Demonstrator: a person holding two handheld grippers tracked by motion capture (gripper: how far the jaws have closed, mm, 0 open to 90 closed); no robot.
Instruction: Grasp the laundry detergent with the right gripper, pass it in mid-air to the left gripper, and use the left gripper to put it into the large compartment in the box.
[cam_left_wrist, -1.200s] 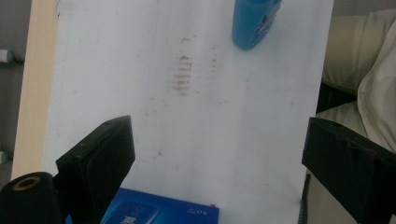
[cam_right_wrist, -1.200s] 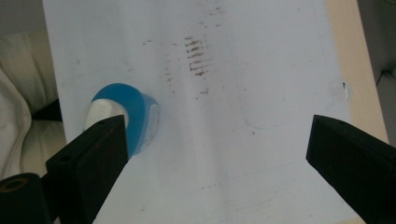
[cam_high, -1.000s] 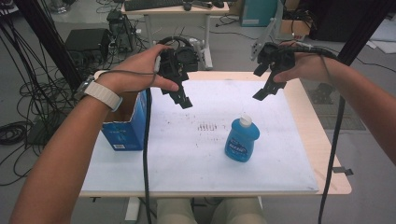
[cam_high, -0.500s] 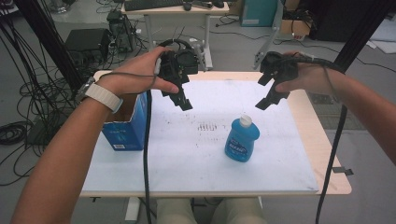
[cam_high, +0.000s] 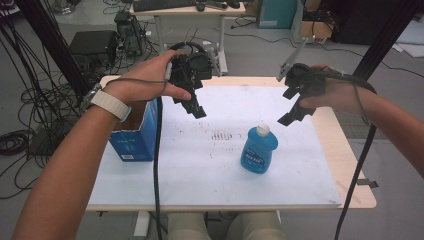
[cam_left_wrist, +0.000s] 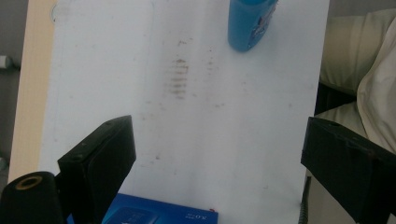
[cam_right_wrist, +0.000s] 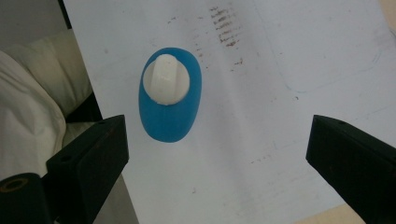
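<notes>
Your blue bottle (cam_high: 259, 150) stands upright on the white sheet, just below and ahead of your right tool (cam_high: 295, 114), whose jaws are spread wide and empty above its white cap (cam_right_wrist: 166, 84). Your left tool (cam_high: 195, 106) hovers well apart from it, jaws wide too, nothing between them. You have one bottle and one blue box (cam_high: 136, 134), at the worktop's (cam_high: 350, 165) left edge. The sheet is smudged; cables and another desk lie behind.

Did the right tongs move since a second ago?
Yes. In the high view the right tongs have slid outward toward the table's right edge, slightly farther from the blue bottle.
</notes>
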